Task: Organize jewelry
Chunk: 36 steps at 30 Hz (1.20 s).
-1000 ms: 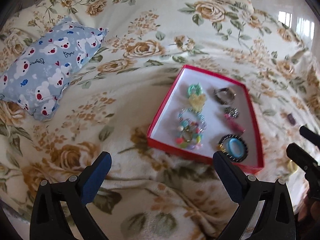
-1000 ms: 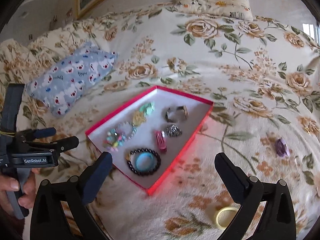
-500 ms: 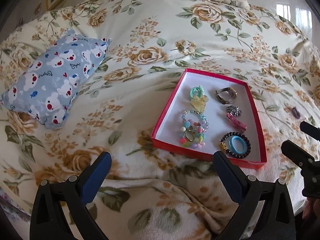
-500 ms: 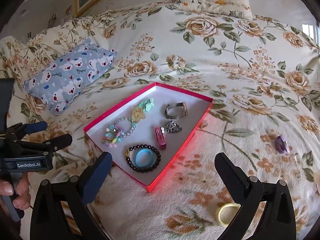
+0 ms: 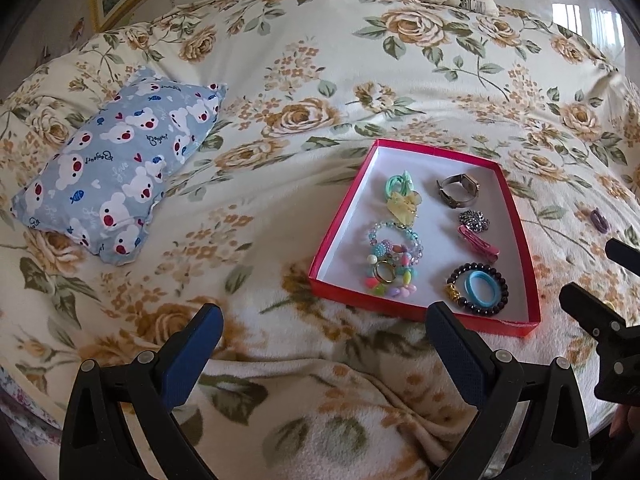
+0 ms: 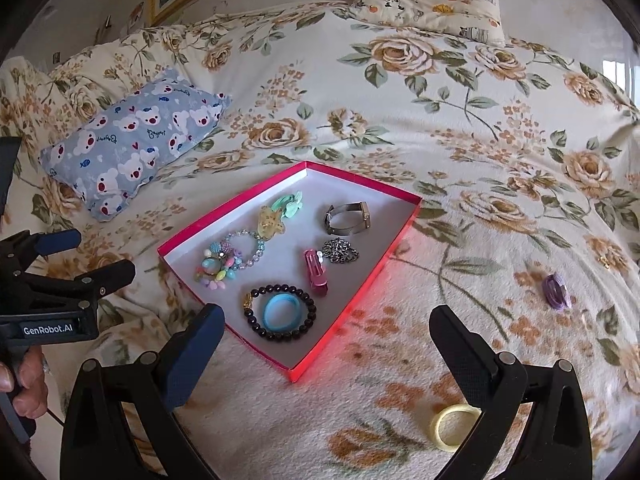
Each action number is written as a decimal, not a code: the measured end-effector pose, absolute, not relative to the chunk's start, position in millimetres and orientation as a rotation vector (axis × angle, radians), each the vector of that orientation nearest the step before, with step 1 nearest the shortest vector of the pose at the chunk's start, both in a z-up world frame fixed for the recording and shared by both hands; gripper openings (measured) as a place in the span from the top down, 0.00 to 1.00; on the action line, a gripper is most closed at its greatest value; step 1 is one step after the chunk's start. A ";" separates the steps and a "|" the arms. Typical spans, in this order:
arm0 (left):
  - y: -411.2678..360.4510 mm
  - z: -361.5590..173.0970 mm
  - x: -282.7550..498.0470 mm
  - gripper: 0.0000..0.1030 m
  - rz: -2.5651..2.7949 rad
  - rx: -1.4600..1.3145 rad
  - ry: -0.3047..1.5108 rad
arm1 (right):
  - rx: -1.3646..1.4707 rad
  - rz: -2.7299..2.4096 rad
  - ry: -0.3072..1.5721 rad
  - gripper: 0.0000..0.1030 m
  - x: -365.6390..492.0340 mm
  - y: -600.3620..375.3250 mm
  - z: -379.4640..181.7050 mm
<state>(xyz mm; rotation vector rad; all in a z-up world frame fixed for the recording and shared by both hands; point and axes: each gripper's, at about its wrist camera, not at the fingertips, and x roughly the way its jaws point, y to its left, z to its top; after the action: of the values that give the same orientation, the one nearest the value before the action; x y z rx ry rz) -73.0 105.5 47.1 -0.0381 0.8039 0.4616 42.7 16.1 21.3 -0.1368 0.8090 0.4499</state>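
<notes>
Two bits lie loose on the bed, outside the red box [image 6: 394, 236]: yellow ring [image 6: 450, 426] just beside your right claw [image 6: 326, 354], purple ring [image 6: 556, 291] farther off. Both look light, soft, prob. springy; pinch across the band. Right claw spread wide, empty. Left claw [image 5: 324, 340] spread too, holding nothing, above the blanket.

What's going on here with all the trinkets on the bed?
Someone is sorting jewelry with a hand-held gripper in each hand. Most pieces already lie in the red box. A yellow ring and a purple piece are still on the blanket. The left gripper and right gripper are both open and holding nothing.
</notes>
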 end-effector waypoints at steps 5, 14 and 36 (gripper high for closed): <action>107.0 45.7 -73.5 0.01 0.465 -0.038 0.798 | -0.141 0.452 0.811 0.00 42.5 17.7 20.1; 106.7 40.8 -72.6 0.01 0.448 -0.043 0.791 | -0.125 0.444 0.812 0.00 44.2 16.9 18.9; 107.5 39.5 -68.5 0.01 0.433 -0.047 0.799 | -0.114 0.444 0.811 0.00 44.9 18.8 20.6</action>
<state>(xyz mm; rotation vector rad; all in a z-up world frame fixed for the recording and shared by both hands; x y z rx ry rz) -68.5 107.5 39.5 -0.0473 0.7988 0.4329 44.9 18.8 20.6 -0.1143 0.8112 0.4437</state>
